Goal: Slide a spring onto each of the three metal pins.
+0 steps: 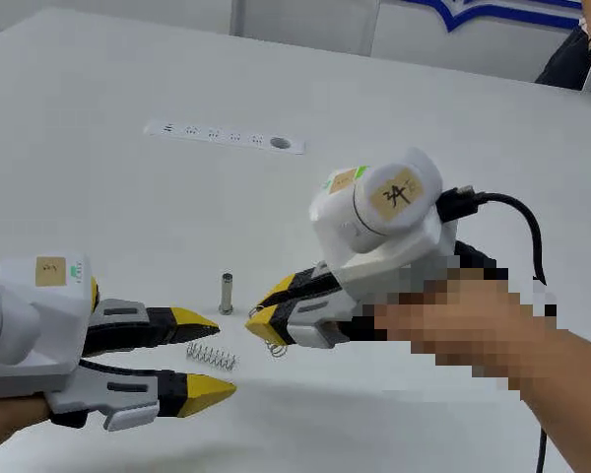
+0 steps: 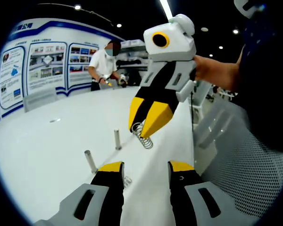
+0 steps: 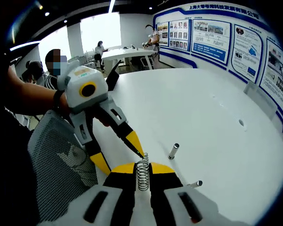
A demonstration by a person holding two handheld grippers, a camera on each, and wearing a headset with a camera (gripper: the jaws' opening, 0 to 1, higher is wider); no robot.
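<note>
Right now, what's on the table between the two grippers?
A loose spring lies flat there, just off the open left gripper's tips, short of the right gripper. The head view shows it.

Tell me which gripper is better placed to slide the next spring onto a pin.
The right gripper: it grips a spring between its fingers, near the upright metal pin. The left gripper is open, and the other spring lies loose on the table.

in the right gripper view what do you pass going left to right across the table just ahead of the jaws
left gripper → spring clamped in this view's own jaws → upright metal pin → second metal pin
</note>
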